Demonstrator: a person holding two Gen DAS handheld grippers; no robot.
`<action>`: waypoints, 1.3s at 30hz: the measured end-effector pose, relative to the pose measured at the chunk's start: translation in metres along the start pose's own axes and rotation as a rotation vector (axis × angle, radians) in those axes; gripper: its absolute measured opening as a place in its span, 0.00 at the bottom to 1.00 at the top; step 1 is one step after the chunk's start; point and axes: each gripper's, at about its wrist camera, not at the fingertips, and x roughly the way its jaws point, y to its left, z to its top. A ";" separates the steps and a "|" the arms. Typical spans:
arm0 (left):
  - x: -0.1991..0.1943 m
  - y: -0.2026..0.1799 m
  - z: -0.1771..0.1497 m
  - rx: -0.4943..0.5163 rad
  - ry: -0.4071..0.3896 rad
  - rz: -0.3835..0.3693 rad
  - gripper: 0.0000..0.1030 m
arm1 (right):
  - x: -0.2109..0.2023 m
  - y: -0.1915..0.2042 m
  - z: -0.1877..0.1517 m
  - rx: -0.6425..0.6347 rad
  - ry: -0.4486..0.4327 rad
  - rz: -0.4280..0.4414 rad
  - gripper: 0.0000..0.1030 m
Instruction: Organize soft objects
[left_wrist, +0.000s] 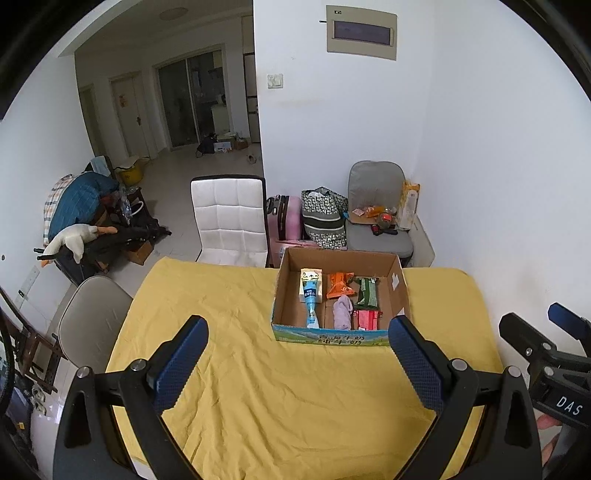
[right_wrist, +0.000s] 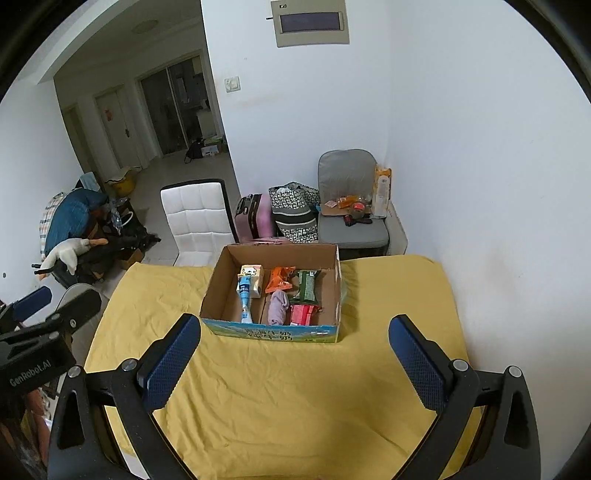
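An open cardboard box stands on the yellow tablecloth. Inside lie a blue tube, an orange packet, a green packet, a purple cloth and a red packet. My left gripper is open and empty, short of the box. My right gripper is open and empty, also short of the box. Each gripper shows at the edge of the other's view: the right gripper, the left gripper.
A white padded chair stands behind the table. A grey chair with small items, a patterned bag and a pink suitcase stand by the white wall. A beige chair stands at the table's left.
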 end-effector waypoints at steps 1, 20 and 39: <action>-0.001 -0.001 -0.001 0.002 0.004 0.002 0.97 | -0.001 -0.001 0.000 0.001 -0.001 -0.001 1.00; -0.005 0.000 -0.008 -0.003 0.017 0.006 0.97 | 0.003 -0.007 -0.006 0.005 0.019 -0.006 1.00; -0.001 -0.002 -0.009 0.002 0.016 0.021 1.00 | 0.009 -0.007 -0.009 0.005 0.033 -0.018 1.00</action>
